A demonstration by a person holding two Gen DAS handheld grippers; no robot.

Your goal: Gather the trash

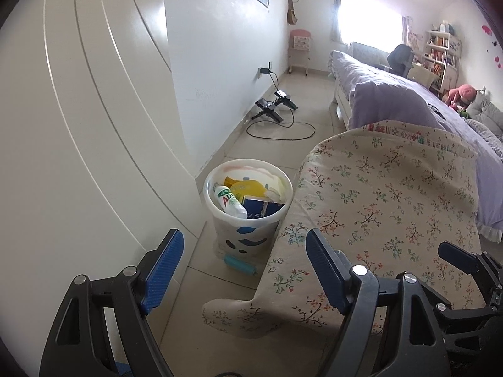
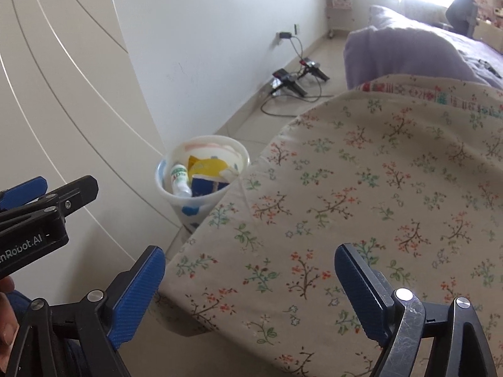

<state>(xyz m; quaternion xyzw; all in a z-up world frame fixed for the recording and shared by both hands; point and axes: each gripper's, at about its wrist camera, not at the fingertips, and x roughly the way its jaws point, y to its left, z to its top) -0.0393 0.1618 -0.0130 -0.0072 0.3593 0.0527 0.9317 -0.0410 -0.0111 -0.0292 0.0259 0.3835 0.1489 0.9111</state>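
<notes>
A white waste bin [image 1: 220, 216] with blue spots stands on the tiled floor beside a table under a floral cloth [image 1: 393, 207]. Inside it lie a white bottle with a green label [image 1: 229, 202], a yellow wrapper [image 1: 248, 188] and a blue carton [image 1: 261, 209]. My left gripper [image 1: 243, 251] hangs open and empty in front of the bin, nearer the camera. In the right wrist view the bin [image 2: 176, 202] sits left of the cloth [image 2: 361, 204]. My right gripper [image 2: 250, 268] is open and empty over the cloth's near corner. The left gripper's fingers [image 2: 26, 188] show at the left edge.
A teal cylindrical object [image 1: 240, 265] lies on the floor against the bin's base. White wardrobe doors [image 1: 78, 125] fill the left. Black stands with a looped cable [image 1: 279, 110] sit by the wall farther off. A bed with purple covers [image 1: 408, 100] runs along the right.
</notes>
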